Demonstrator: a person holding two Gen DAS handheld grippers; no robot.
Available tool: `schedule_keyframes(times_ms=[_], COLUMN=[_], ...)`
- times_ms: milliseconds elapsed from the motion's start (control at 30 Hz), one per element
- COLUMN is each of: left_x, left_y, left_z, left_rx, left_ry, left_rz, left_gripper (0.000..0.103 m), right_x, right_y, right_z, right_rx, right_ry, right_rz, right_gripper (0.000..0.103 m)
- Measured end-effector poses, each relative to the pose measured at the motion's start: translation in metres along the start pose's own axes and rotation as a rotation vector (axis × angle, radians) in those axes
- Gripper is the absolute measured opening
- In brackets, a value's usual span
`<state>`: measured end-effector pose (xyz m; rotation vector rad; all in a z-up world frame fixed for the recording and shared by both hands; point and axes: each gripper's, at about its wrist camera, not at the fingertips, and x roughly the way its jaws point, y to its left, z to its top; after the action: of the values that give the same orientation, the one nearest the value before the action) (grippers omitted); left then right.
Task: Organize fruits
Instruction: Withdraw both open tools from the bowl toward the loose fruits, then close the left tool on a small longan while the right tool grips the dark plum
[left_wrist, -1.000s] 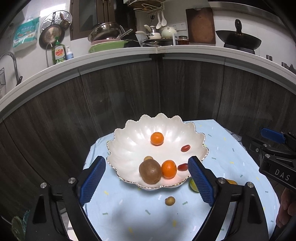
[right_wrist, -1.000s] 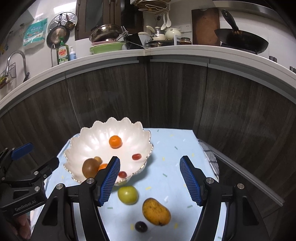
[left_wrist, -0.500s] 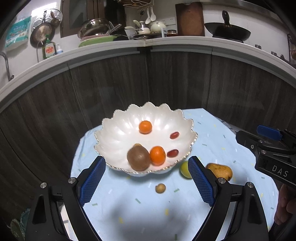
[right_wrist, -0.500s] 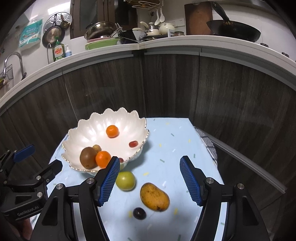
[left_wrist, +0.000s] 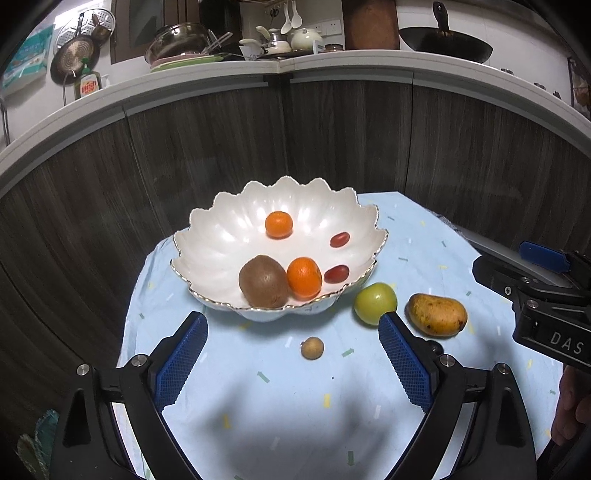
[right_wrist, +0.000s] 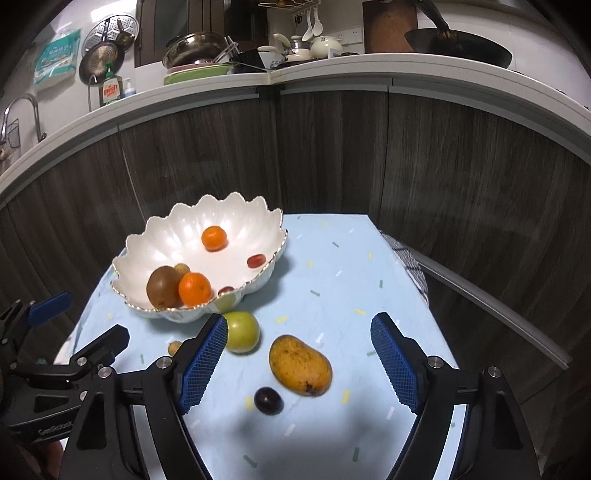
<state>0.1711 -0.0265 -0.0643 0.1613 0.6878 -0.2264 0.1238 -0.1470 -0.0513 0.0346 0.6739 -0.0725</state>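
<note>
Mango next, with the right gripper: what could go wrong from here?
1. The dark grape lies close beside the mango; closing fingers may knock it and it could roll off the table.
2. The green fruit sits right by the left finger and could get nudged.
3. The bowl already holds fruit near its front rim, so a heavy drop may scatter it.

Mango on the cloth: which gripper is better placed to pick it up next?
Right, probably. The mango lies between the open fingers of the right gripper; in the left wrist view it sits outside the left gripper, past its right finger.
</note>
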Motion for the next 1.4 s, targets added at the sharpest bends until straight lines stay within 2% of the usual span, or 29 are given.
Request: schedule_keyframes(times_ms=[300, 567, 800, 900, 967, 1000, 1133, 1400], left_x=[0.018, 0.036, 0.052, 0.060, 0.065, 0.068, 0.076, 0.088], left_y=[0.003, 0.007, 0.006, 0.005, 0.005, 0.006, 0.005, -0.001], left_z=[-0.013, -0.018, -0.022, -0.024, -0.026, -0.027, -0.032, -0.039], left_rx=[0.034, 0.064, 0.110, 0.121, 0.120, 0.120, 0.130, 0.139], left_ry=[0.016, 0.024, 0.031, 0.047, 0.059, 0.067, 0.088, 0.122], left_rz=[-0.058, -0.075, -0.114, -0.132, -0.142, -0.149, -0.160, -0.193], left_gripper=[0.096, 0.096, 0.096, 0.090, 0.085, 0.085, 0.082, 0.068], right_x=[0.009, 0.016, 0.030, 0.035, 0.038, 0.040, 0.046, 0.053], right_y=[0.006, 0.017, 0.024, 0.025, 0.026, 0.026, 0.027, 0.026], right_z=[-0.019, -0.035, -0.048, -0.052, -0.053, -0.054, -0.059, -0.066], right_rx=[0.013, 0.004, -0.005, -0.003, -0.004, 0.000, 0.009, 0.026], right_ry=[0.024, 0.040, 0.084, 0.102, 0.114, 0.121, 0.151, 0.172], right_rz=[-0.020, -0.028, -0.020, -0.018, -0.017, -0.015, 0.005, 0.025], right_gripper=[0.081, 0.081, 0.080, 0.077, 0.071, 0.066, 0.057, 0.055])
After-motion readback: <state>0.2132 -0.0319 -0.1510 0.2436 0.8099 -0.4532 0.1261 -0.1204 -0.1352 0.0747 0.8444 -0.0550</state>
